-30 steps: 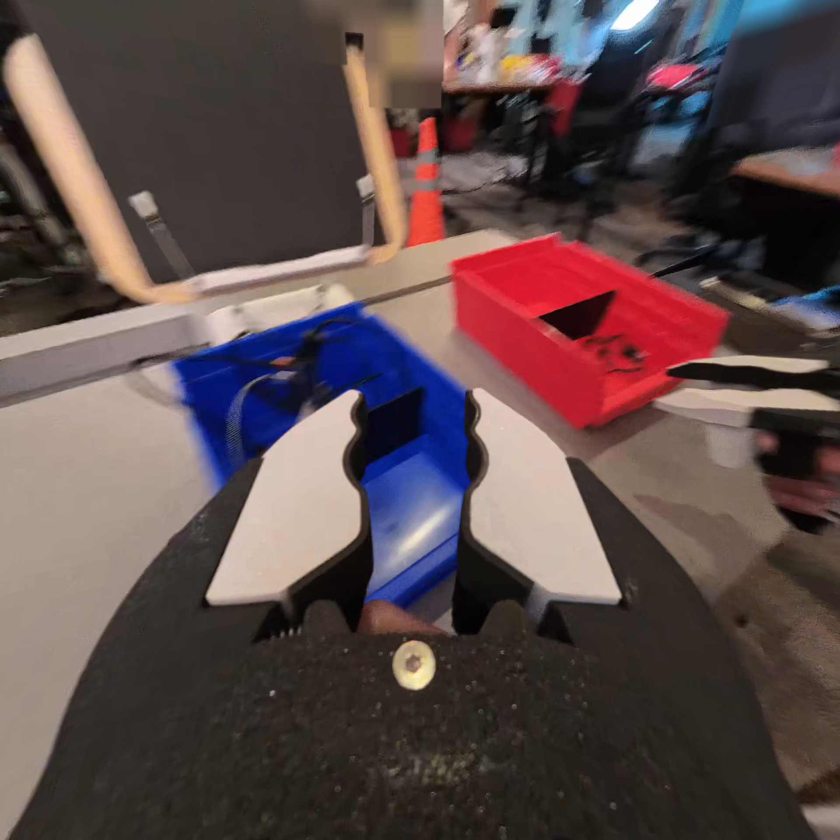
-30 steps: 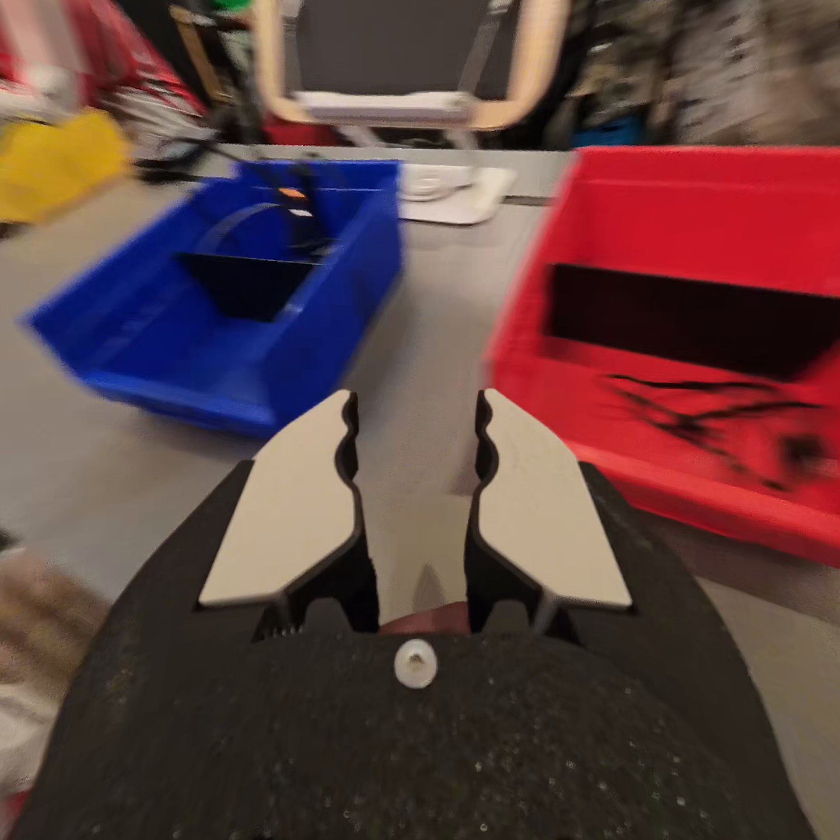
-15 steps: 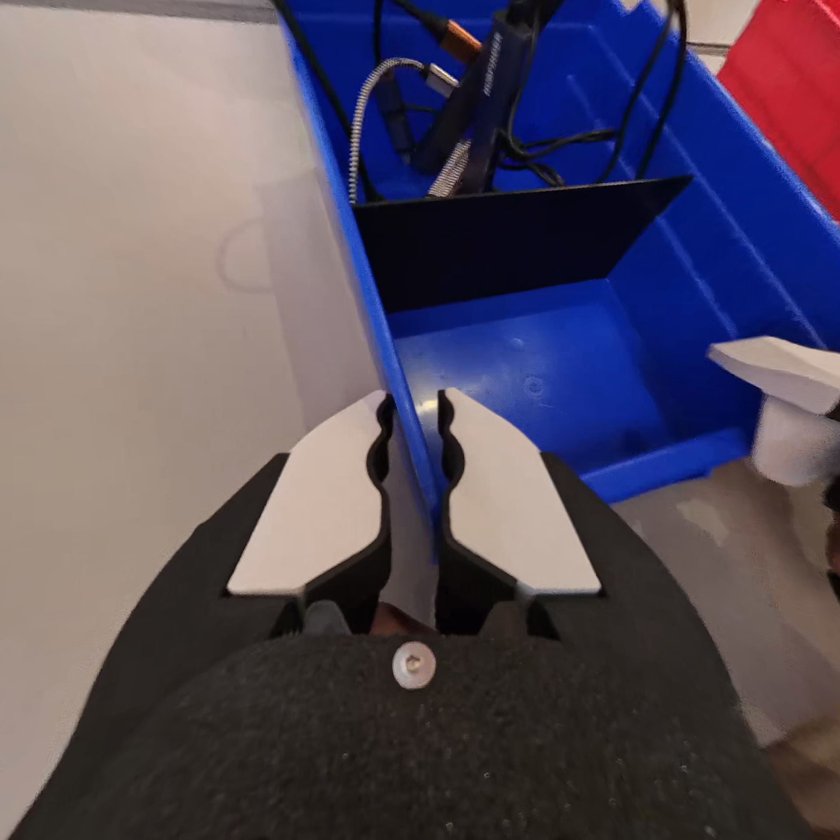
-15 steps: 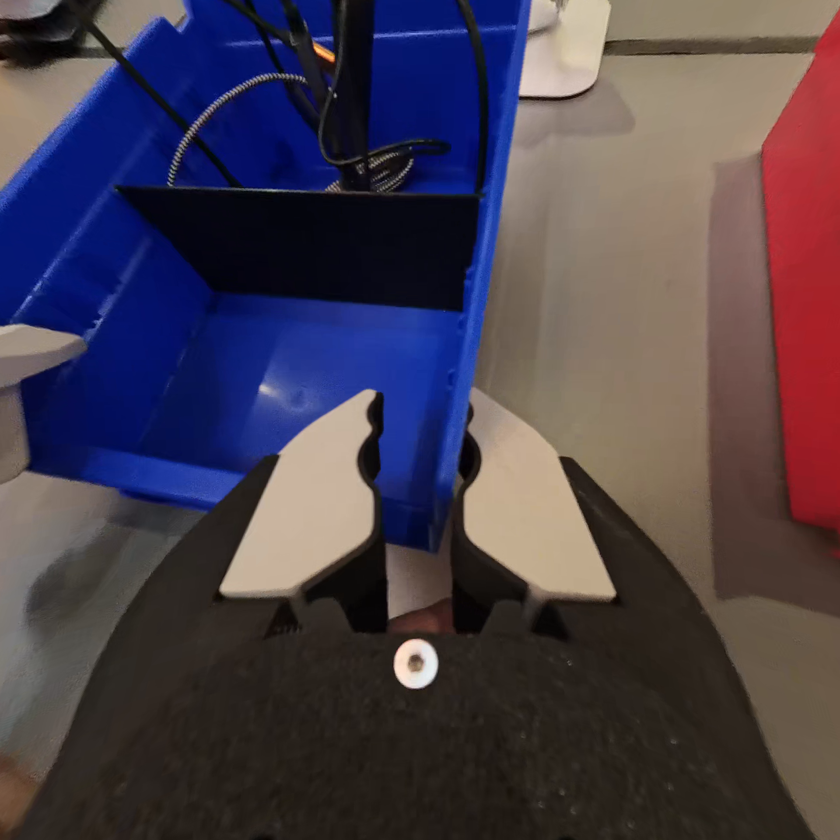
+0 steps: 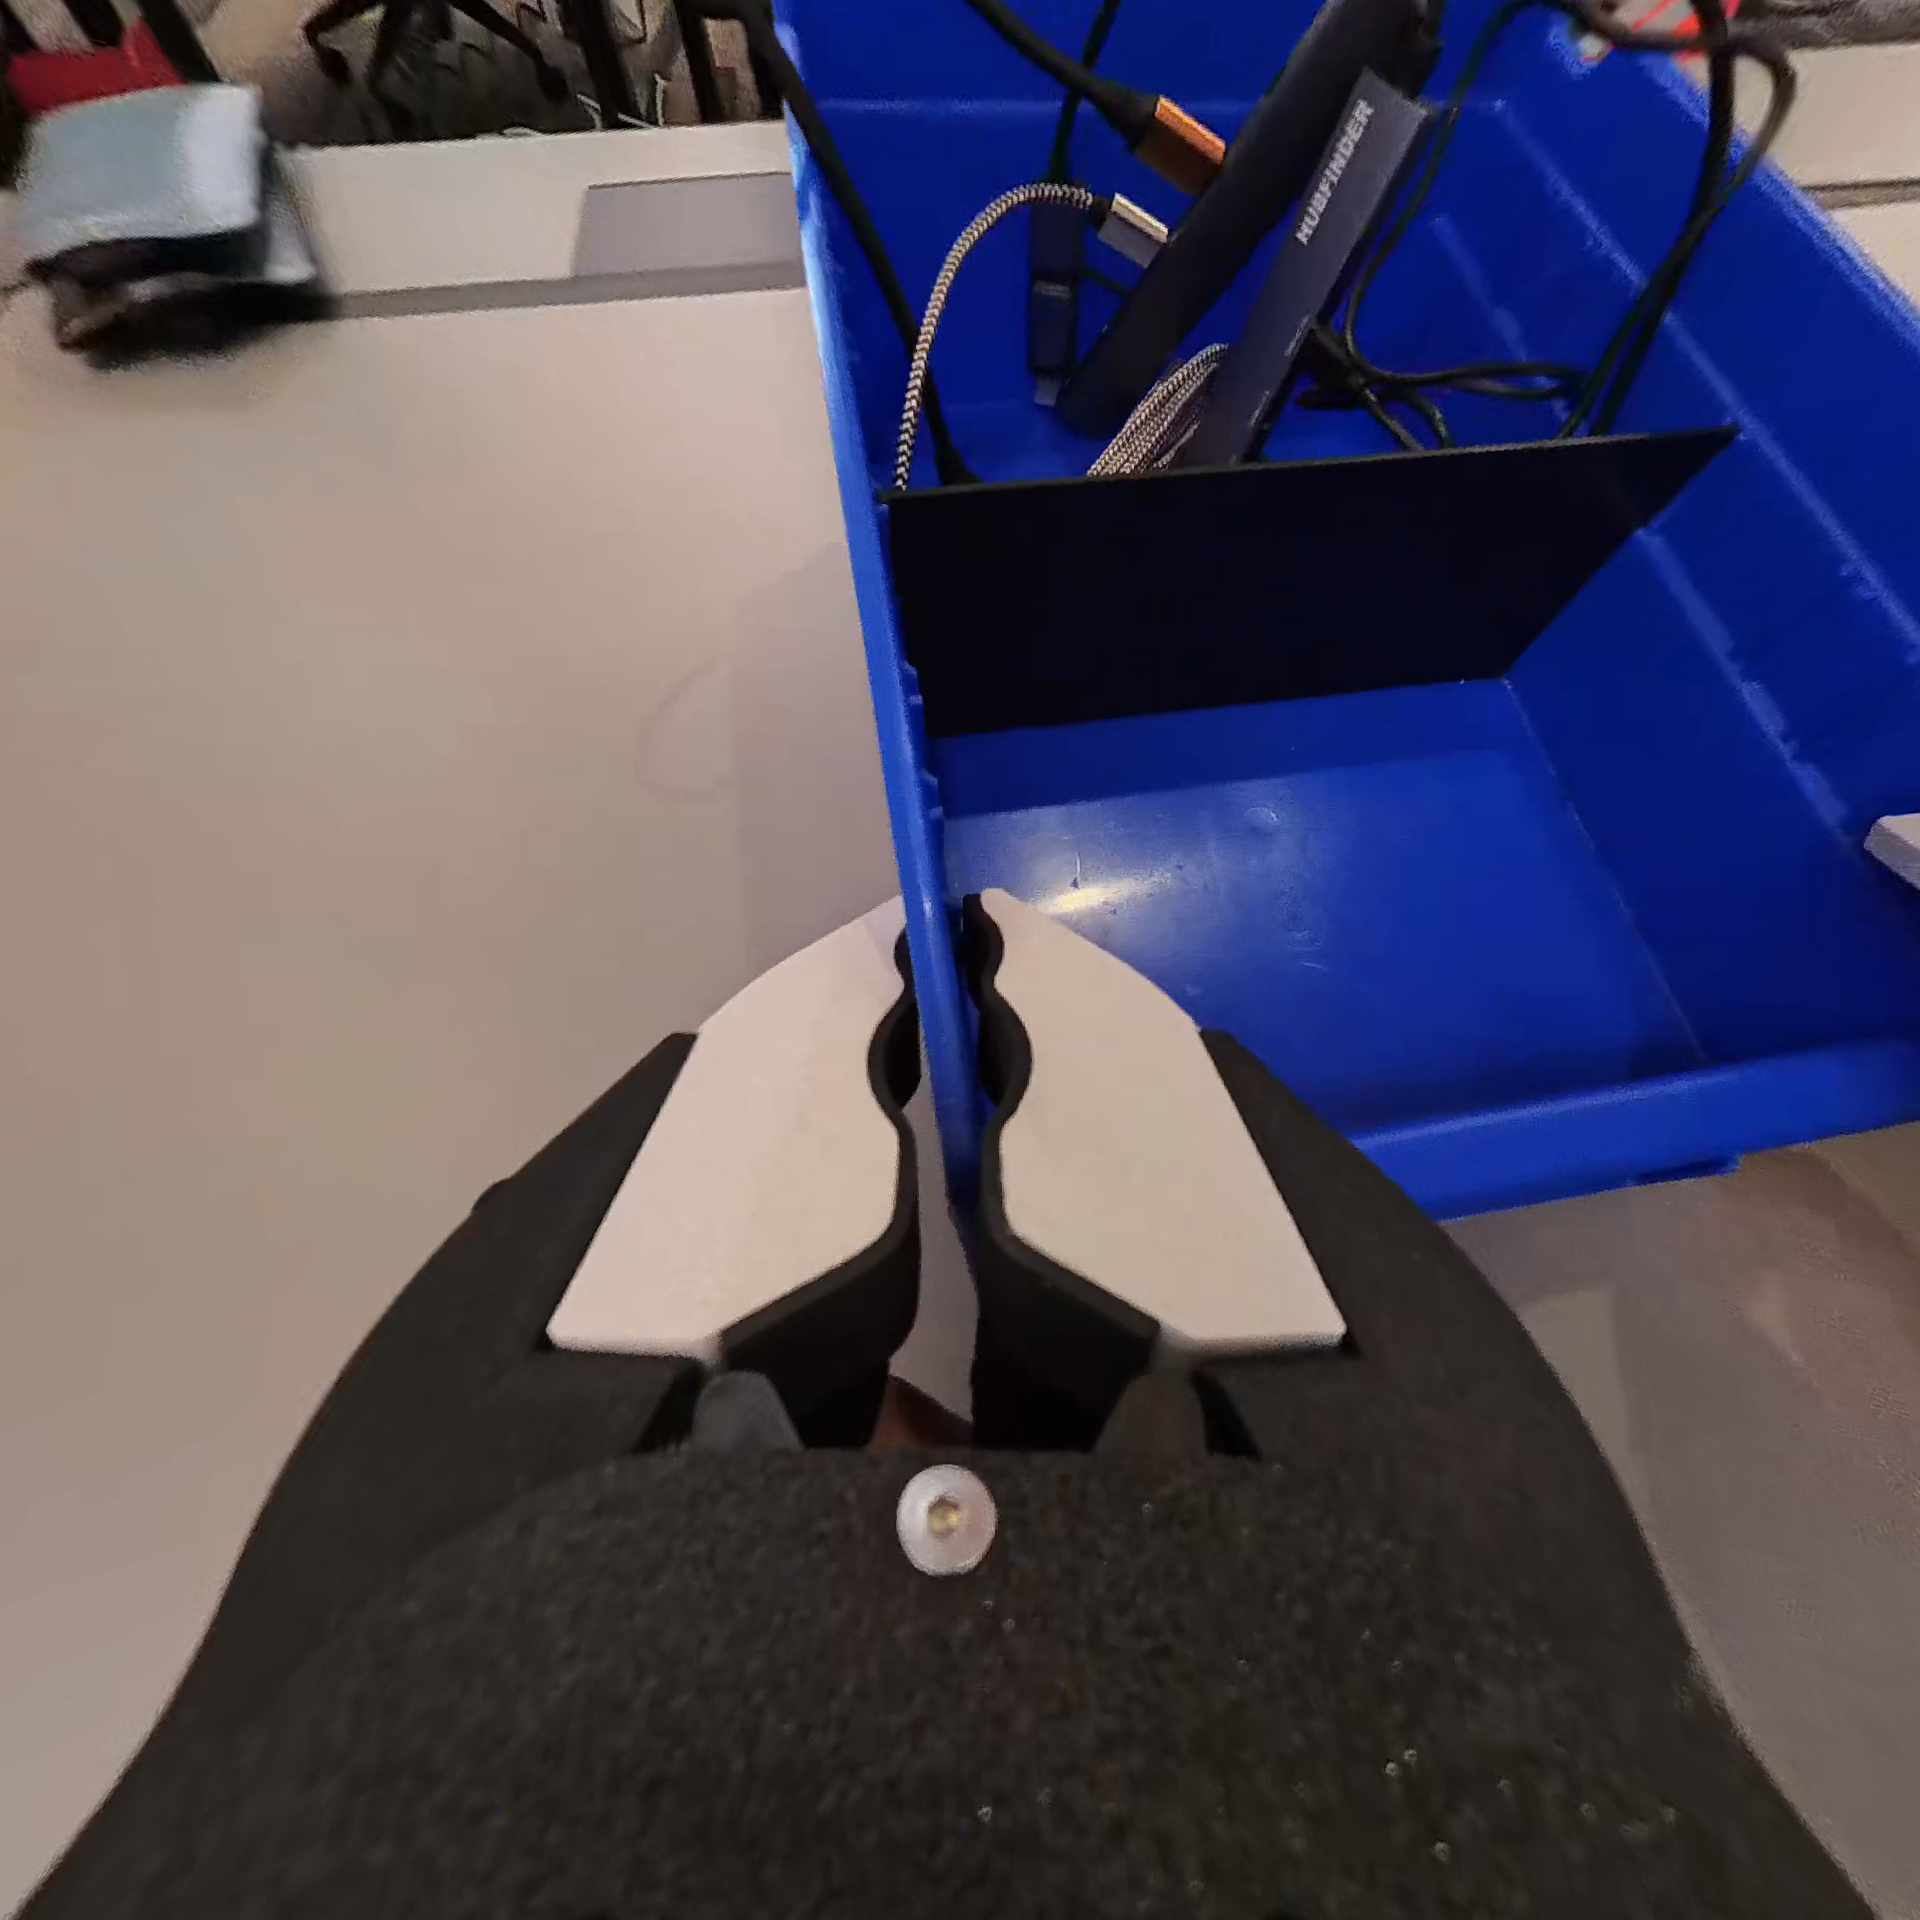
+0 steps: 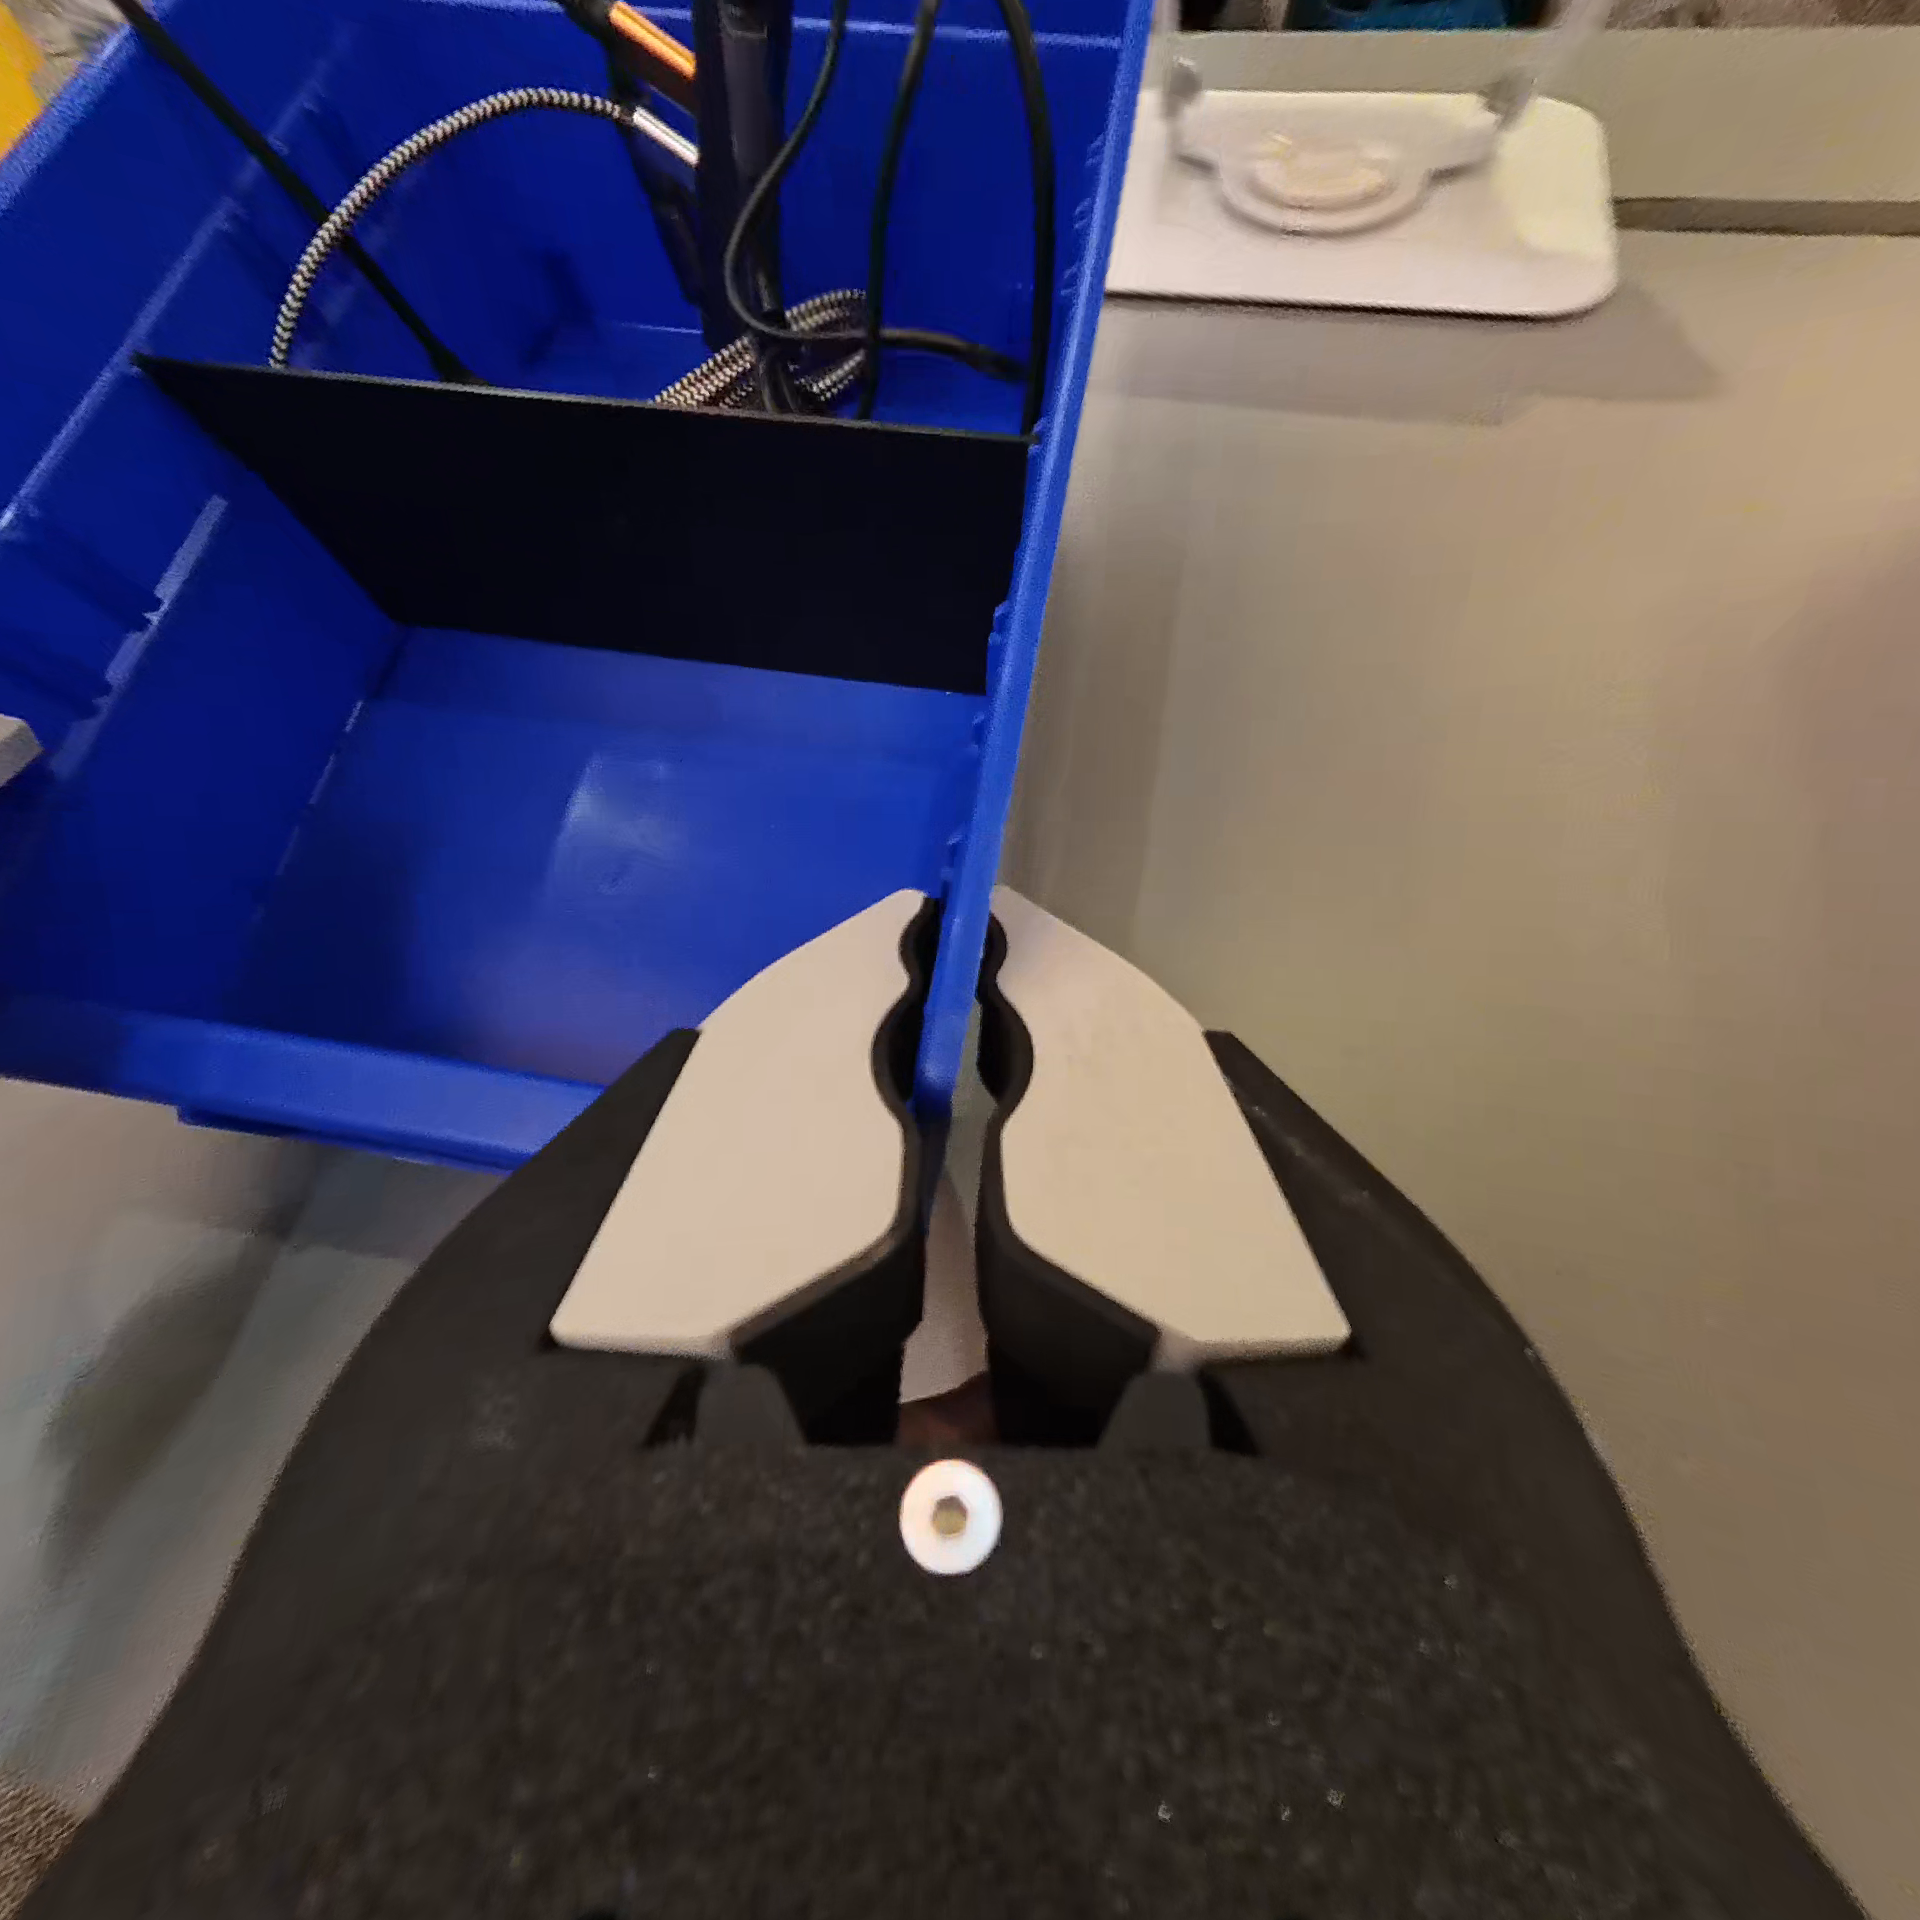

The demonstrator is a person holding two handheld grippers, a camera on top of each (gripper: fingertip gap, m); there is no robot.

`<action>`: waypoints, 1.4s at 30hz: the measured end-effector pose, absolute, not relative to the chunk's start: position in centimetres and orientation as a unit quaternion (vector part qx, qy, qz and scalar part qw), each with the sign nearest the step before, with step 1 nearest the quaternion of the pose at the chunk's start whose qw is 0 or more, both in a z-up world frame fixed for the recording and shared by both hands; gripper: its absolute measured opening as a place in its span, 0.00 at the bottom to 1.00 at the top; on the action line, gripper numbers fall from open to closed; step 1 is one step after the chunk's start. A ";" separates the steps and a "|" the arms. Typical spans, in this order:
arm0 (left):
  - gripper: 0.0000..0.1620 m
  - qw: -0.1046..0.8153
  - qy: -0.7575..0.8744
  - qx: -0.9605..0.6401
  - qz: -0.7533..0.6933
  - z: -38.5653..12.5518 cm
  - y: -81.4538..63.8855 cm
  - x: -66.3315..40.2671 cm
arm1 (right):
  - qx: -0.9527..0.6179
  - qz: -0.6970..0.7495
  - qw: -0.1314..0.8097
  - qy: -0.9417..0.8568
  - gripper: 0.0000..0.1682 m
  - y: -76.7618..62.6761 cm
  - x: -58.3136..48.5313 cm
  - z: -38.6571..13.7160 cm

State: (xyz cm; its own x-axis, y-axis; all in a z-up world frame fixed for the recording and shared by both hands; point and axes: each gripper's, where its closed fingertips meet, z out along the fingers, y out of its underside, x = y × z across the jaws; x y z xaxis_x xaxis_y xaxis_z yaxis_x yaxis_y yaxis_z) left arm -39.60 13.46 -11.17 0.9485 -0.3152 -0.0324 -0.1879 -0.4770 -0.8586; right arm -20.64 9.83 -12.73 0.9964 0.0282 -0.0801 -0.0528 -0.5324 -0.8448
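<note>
A blue plastic bin (image 5: 1403, 935) sits on a grey table. A black divider (image 5: 1247, 582) splits it. The near compartment is empty. The far one holds cables and a dark slim hub (image 5: 1278, 301). My left gripper (image 5: 940, 935) is shut on the bin's left wall near the front corner. My right gripper (image 6: 951, 935) is shut on the bin's (image 6: 468, 852) right wall near the front corner. The divider (image 6: 623, 520) and cables (image 6: 790, 343) also show in the right wrist view. A tip of the other gripper shows at each view's edge.
A white stand base (image 6: 1371, 197) lies on the table behind the bin to the right. A grey bundle (image 5: 156, 218) lies at the table's far left edge. Bare table (image 5: 364, 727) spreads left of the bin, and more bare table (image 6: 1455, 727) lies to its right. The gap from one gripper's tips to the other's is roughly 20 cm.
Both grippers came down from above the table onto the blue bin's side walls and closed on them. The red bin has left both views.
</note>
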 end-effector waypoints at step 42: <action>0.21 0.514 0.119 -0.837 -0.142 -12.3 7.4 -41.0 | -0.804 0.123 0.557 0.167 0.23 -5.8 15.4 -12.2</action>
